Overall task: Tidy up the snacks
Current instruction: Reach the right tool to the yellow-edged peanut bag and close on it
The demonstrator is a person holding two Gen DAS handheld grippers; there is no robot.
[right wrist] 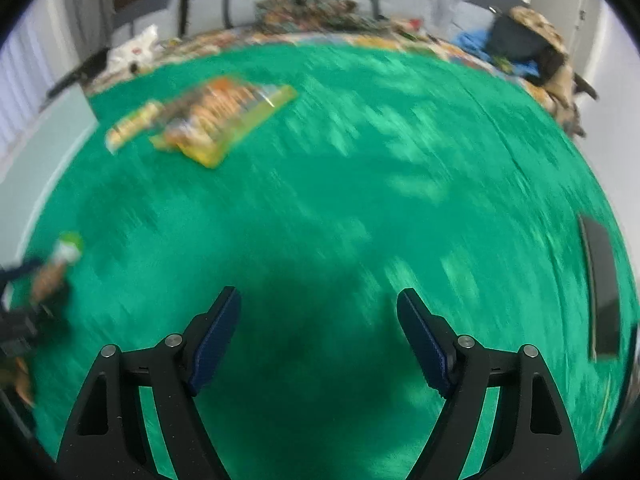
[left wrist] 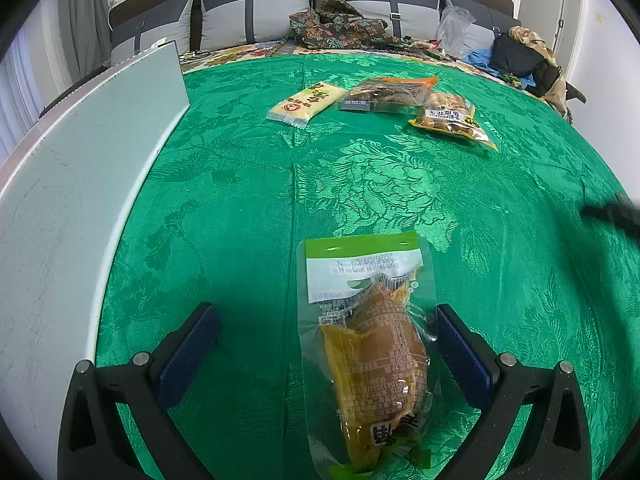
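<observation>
In the left wrist view a clear snack packet (left wrist: 368,344) with a green header and brown-yellow contents lies flat on the green cloth (left wrist: 240,200). My left gripper (left wrist: 324,310) is open around it. The right pad is close to the packet's edge and the left pad stands well apart. Further back lie a pale yellow packet (left wrist: 306,104), a clear bag of dark snacks (left wrist: 384,94) and a yellow peanut bag (left wrist: 456,122). The right wrist view is motion-blurred. There my right gripper (right wrist: 318,294) is open over bare cloth with nothing between its fingers.
A white panel (left wrist: 80,200) stands along the cloth's left edge. Cushions, patterned fabric (left wrist: 340,28) and clothes lie behind the cloth. A dark flat object (right wrist: 600,288) lies at the right in the right wrist view. The far snacks (right wrist: 224,120) appear blurred at that view's upper left.
</observation>
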